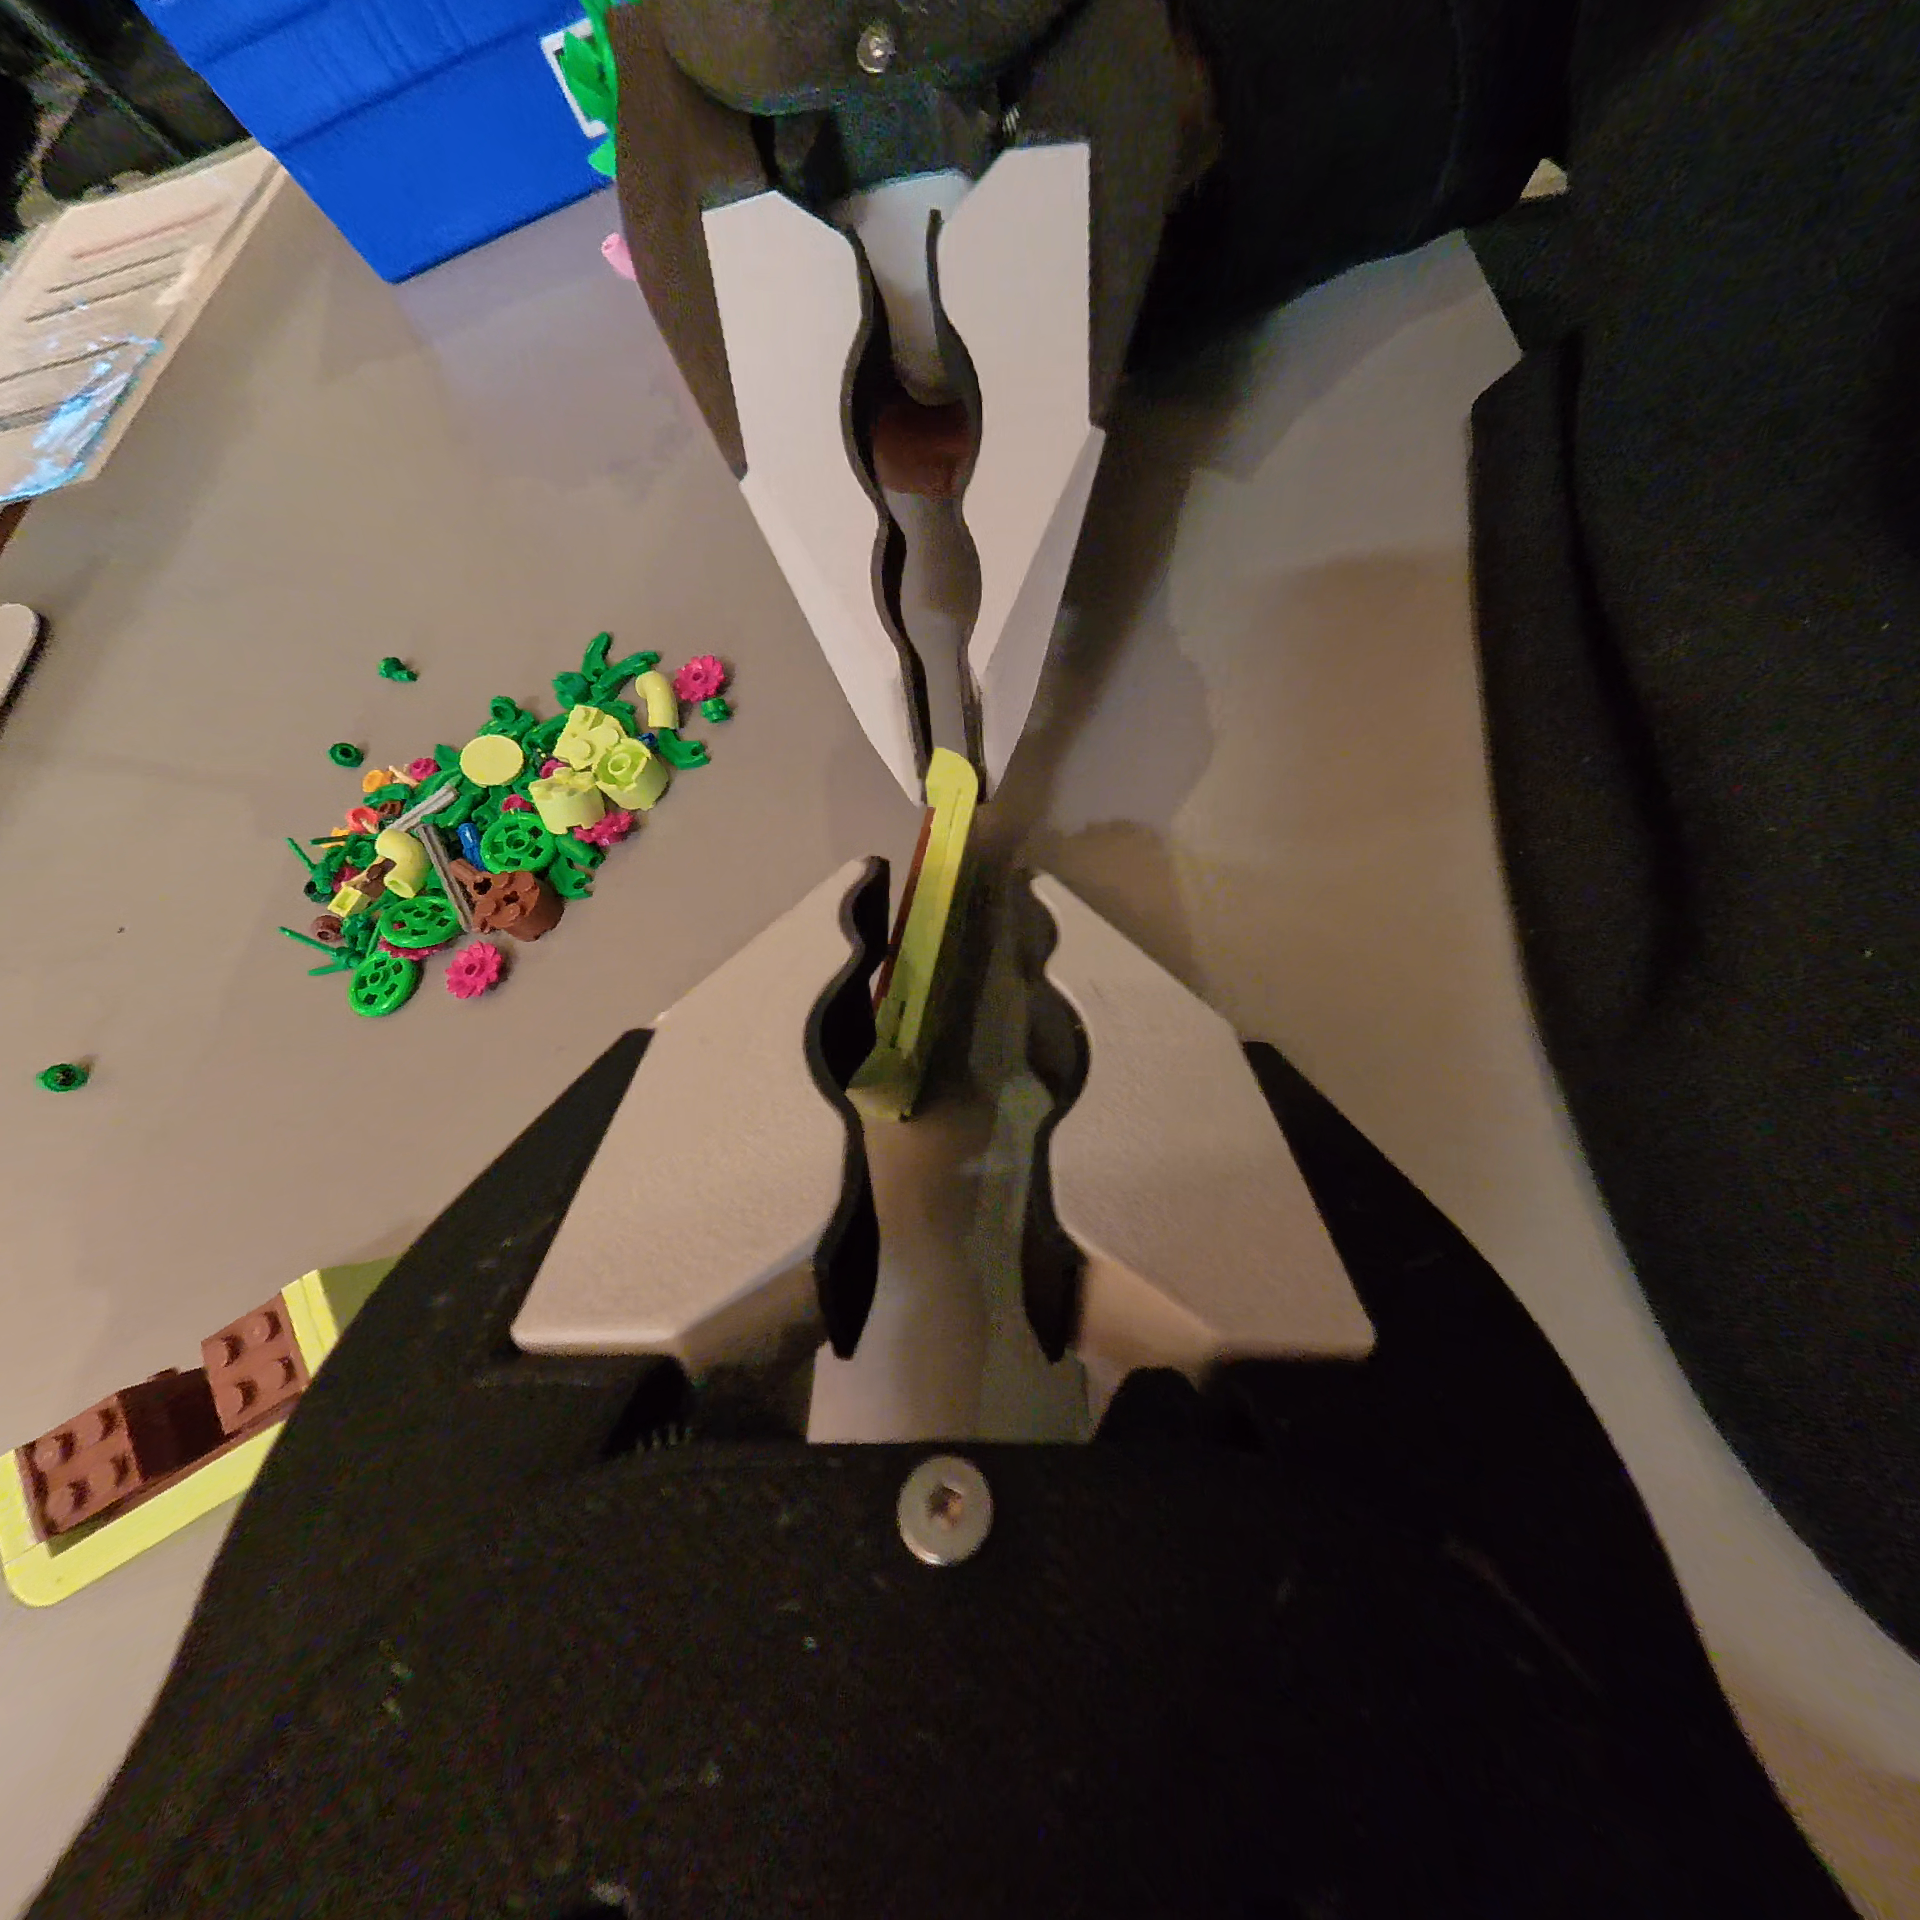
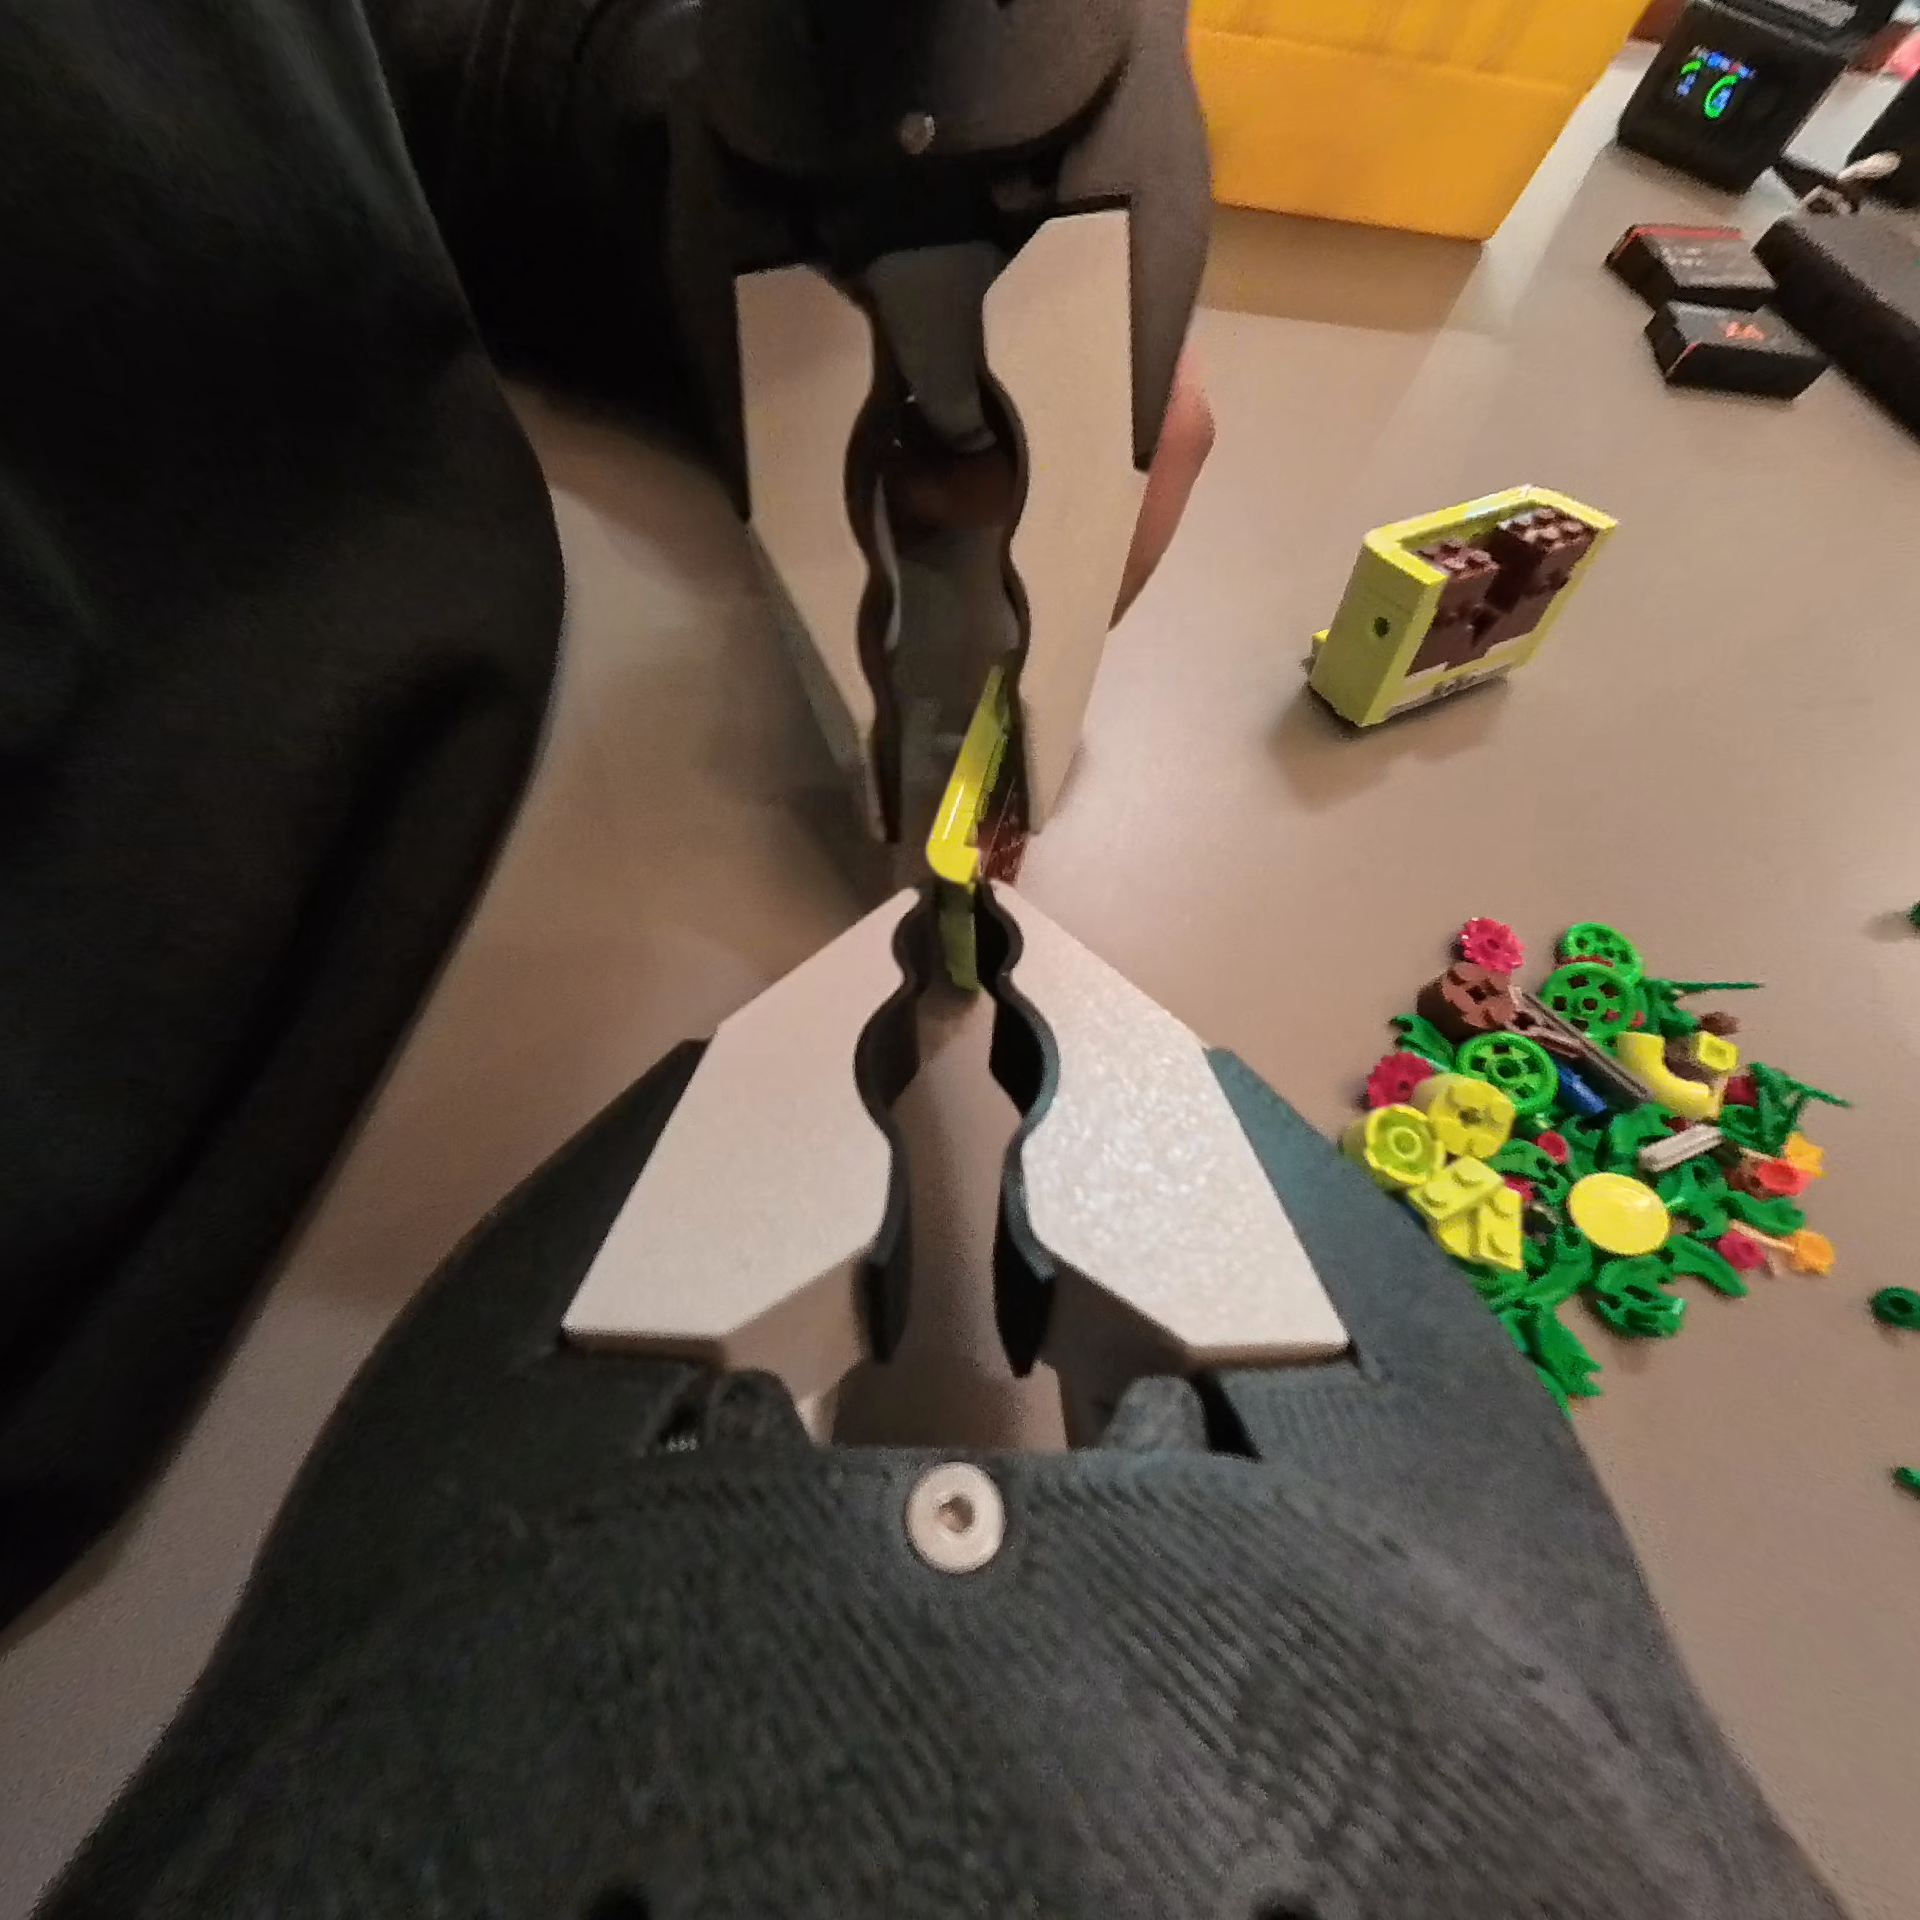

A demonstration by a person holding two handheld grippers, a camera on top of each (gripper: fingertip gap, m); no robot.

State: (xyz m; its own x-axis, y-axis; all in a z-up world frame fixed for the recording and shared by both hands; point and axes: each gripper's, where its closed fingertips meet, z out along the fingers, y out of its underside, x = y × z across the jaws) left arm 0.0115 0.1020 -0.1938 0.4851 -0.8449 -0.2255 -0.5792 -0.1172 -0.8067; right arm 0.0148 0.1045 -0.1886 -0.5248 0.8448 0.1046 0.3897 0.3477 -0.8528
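Observation:
My two grippers face each other over a grey table, with a thin lime-green plate on edge between them. A brown piece is stuck to one face of the plate. My right gripper is shut on one end of the plate; in the left wrist view it comes in from the top. My left gripper surrounds the other end. The plate leans on one of its fingers, and a gap shows to the other. In the right wrist view my left gripper is at the top.
A heap of small green, lime, pink and brown pieces lies on the table. A lime block with brown bricks is close by. A blue bin, a yellow bin, black boxes and a dark sleeve border the area. The grippers are tip to tip, or close to it.

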